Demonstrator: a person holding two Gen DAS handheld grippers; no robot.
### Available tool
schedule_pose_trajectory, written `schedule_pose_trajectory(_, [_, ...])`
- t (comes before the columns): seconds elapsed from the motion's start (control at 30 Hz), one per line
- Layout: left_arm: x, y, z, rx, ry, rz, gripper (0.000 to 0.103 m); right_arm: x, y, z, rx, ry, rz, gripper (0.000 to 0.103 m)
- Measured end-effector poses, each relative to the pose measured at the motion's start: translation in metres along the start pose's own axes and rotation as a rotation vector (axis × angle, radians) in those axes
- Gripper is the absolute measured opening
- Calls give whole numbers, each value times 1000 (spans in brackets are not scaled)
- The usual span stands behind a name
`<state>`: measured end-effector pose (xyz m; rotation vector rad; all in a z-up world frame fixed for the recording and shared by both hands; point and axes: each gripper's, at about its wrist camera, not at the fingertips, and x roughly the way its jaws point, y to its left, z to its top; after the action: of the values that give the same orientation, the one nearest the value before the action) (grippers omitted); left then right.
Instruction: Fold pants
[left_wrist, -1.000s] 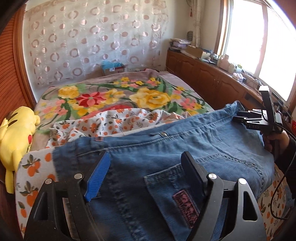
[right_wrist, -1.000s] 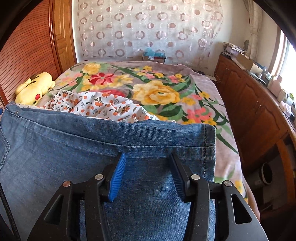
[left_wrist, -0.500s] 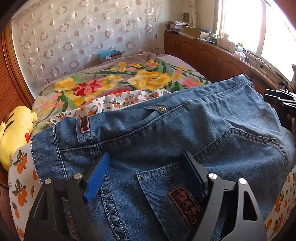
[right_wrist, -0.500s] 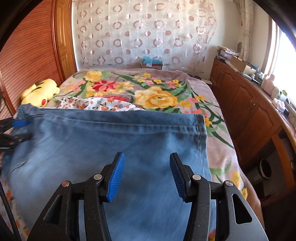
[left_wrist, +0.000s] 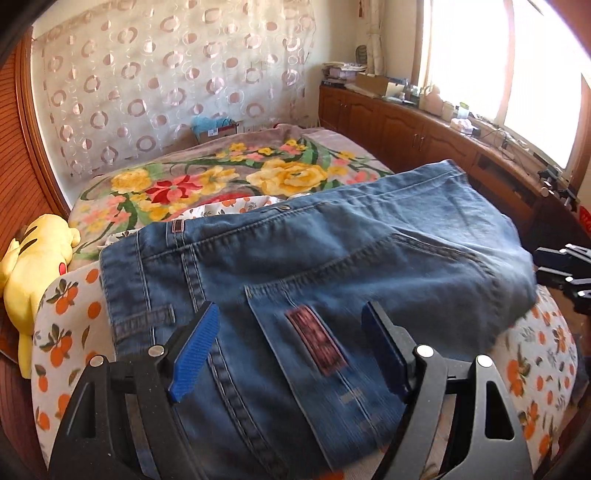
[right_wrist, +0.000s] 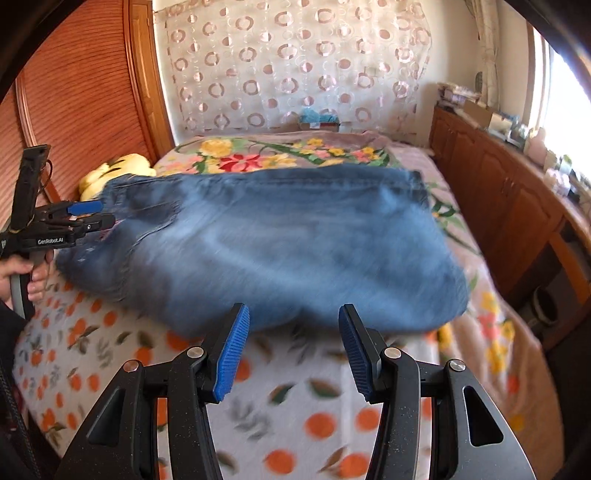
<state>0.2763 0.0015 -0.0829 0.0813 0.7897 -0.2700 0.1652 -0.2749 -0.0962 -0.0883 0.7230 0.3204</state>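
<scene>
I have the jeans (left_wrist: 332, 258) lying folded on the bed, a broad denim slab filling the middle of both frames. In the left wrist view the waistband and back pocket sit directly under my left claw (left_wrist: 291, 350), whose jaws stand wide and bracket the pocket patch without pinching it. In the right wrist view my right claw (right_wrist: 293, 347) stands at a middling width with nothing between its pads; the near edge of the jeans (right_wrist: 277, 240) lies just beyond its tips, further up the frame.

The relation I am watching: the bundle's long axis runs left to right across both views, waist end toward frame left, hem end toward frame right. My left claw is the nearer one, already over the cloth, while the right is clear of it on the near side. I judge that any further fold would bring one short end across to the other, so each claw would need to take a corner at its own end.

The jeans rest on an orange-print quilt (right_wrist: 295, 406), soft and slightly humped, laid over a floral blanket (left_wrist: 221, 181). A yellow plush toy (left_wrist: 33, 266) sits at the left edge, wooden cabinets (right_wrist: 517, 199) run along the right under a bright window, and a ring-patterned curtain (right_wrist: 295, 66) hangs behind.
</scene>
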Motion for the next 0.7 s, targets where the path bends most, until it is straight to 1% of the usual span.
schedule_pose_trajectory(0.2, [-32, -9, -22, -4, -30, -34, 80, 11, 13, -15, 0, 42, 68, 52])
schedule_pose_trajectory(0.33, [-40, -14, -34, -4, -29, -53, 80, 30, 21, -10, 2, 68, 118, 52])
schedule_pose_trajectory(0.4, [-41, -18, -38, 0, -23, -58, 80, 31, 23, -2, -5, 48, 137, 52])
schedule_pose_trajectory(0.43, [-40, -20, -39, 6, -19, -60, 80, 28, 23, 4, -8, 23, 159, 48])
schedule_pose_trajectory(0.5, [-38, -25, -42, 19, -10, -63, 80, 24, 22, 15, -13, -10, 176, 28])
schedule_pose_trajectory(0.53, [-38, -27, -44, 22, -6, -64, 80, 22, 20, 22, -15, -27, 173, 22])
schedule_pose_trajectory(0.57, [-36, -29, -43, 28, -3, -67, 80, 21, 17, 30, -19, -41, 175, 12])
schedule_pose_trajectory(0.6, [-34, -31, -43, 34, -2, -71, 80, 19, 13, 39, -23, -55, 189, 9])
schedule_pose_trajectory(0.7, [-26, -39, -37, 59, 9, -83, 80, 20, 5, 61, -40, -85, 201, 6])
